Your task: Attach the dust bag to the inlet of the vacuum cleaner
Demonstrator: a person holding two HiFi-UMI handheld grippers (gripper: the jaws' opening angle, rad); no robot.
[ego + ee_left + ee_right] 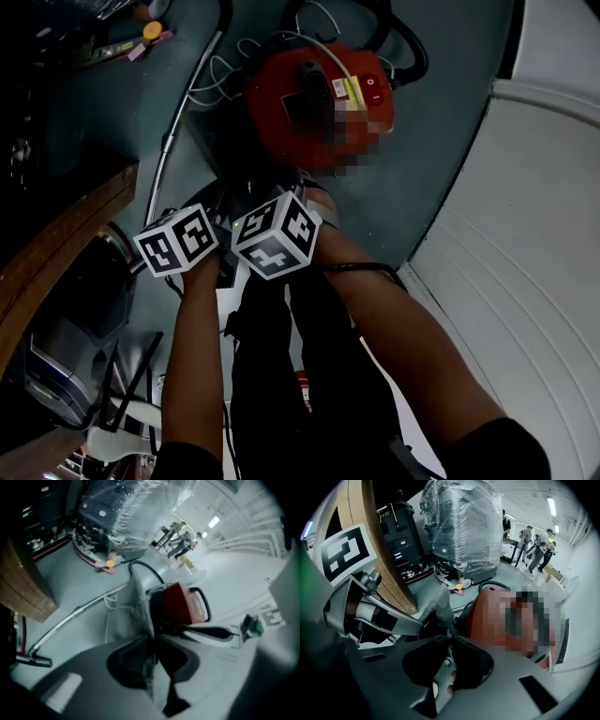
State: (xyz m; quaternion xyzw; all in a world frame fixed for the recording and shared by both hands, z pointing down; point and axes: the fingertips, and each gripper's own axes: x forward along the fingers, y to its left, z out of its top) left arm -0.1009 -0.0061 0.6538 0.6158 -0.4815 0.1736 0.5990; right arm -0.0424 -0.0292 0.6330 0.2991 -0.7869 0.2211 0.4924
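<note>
2 grey jaws of the left hand-held gripper point(152, 641) were clenched on the grey dust bag point(133, 606), whose cloth stood up from between them. The right hand-held gripper point(450, 637) pinched the same bag, its jaws closed on a fold at their tips, with the left one just beside it. From the head view the 2 marker cubes sat side by side, nearly touching. Just beyond the bag stood the red vacuum cleaner point(314, 94) on the grey floor point(441, 122); whether the bag touched its inlet could not be told. A metal tube point(70, 618) lay on the floor left of the vacuum, near a wooden panel point(21, 590). Farther off stood a machine wrapped in clear film point(461, 527).
</note>
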